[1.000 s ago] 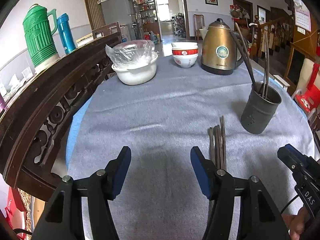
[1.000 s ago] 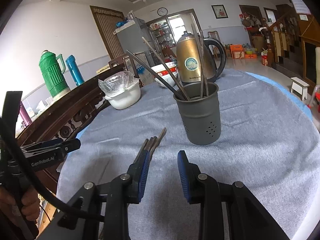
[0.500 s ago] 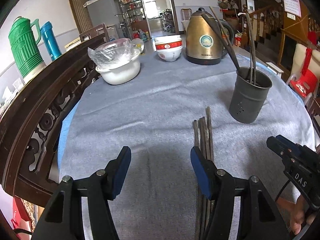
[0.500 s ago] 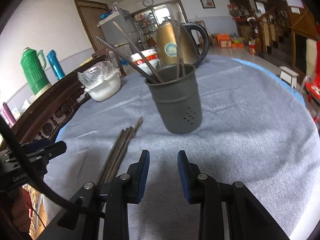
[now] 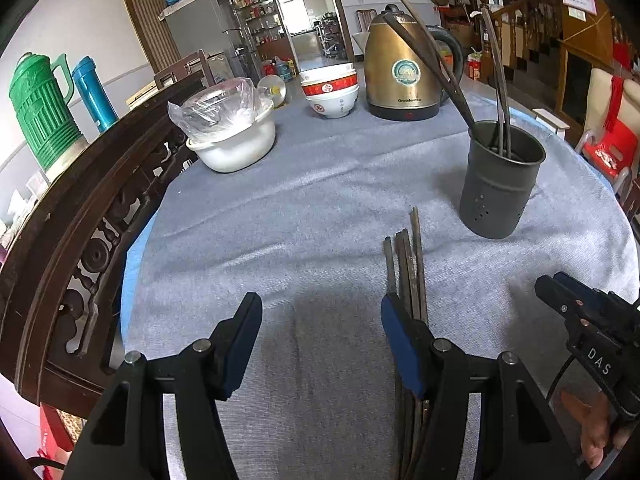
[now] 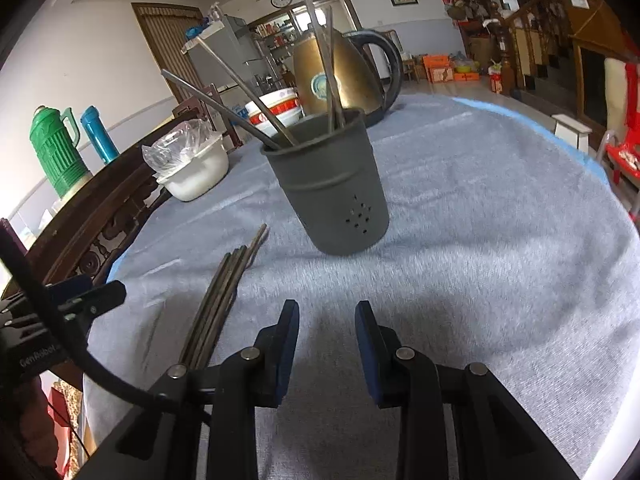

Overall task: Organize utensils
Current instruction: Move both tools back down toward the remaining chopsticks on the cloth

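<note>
- Left wrist view first: the left gripper (image 5: pixel 322 344) is held wide apart over bare grey cloth, nothing between its pads.
- A bundle of loose chopsticks (image 5: pixel 408 272) is seen lying flat on the tabletop (image 5: pixel 312 200), running from the near edge toward the middle, just beside and partly under that gripper's right-hand finger.
- The grey utensil holder (image 5: pixel 498 192) is found upright toward the right edge, a little beyond the bundle's far tips, and apart from them.
- Several chopsticks are already stood in the holder, leaning out over its rim — that share of the job is judged done.
- From the right wrist view, the right gripper (image 6: pixel 327 344) is shown parted by a narrow gap, empty, aimed at the holder (image 6: pixel 332 196), with the bundle (image 6: pixel 224 292) off to its left.
- What is left, by the look of it: the whole flat bundle is not yet lifted, so roughly half the work is reckoned outstanding.
- Along the far edge a gold kettle (image 5: pixel 404 68), stacked bowls (image 5: pixel 331 94) and a plastic-covered white bowl (image 5: pixel 232 140) are noted, well clear of the action.
</note>
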The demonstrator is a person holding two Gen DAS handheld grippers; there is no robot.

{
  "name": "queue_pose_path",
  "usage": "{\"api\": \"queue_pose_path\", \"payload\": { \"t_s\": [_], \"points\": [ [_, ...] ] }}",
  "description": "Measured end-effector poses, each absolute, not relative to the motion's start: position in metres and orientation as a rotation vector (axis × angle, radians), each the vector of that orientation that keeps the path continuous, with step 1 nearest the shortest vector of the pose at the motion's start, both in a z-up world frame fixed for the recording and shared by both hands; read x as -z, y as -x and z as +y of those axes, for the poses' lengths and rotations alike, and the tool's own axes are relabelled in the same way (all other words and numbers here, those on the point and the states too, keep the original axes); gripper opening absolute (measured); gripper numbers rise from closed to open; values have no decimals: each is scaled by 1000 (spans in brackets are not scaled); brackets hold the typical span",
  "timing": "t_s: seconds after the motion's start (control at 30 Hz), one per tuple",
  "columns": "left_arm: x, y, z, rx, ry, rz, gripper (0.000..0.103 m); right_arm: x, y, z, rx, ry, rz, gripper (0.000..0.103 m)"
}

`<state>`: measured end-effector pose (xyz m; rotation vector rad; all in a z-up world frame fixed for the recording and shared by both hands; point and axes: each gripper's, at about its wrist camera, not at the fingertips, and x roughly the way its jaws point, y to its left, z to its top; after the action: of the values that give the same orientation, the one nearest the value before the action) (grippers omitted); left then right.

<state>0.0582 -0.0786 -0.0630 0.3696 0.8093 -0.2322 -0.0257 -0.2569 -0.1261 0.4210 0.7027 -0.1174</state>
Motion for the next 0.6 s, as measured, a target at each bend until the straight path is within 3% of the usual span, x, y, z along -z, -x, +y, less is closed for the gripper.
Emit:
{"api": "queue_pose_path", "payload": {
  "t_s": [0.6],
  "points": [
    [69,-64,-92,211,-428,833,63,133,36,-273,130,-480,645,32]
  ]
}}
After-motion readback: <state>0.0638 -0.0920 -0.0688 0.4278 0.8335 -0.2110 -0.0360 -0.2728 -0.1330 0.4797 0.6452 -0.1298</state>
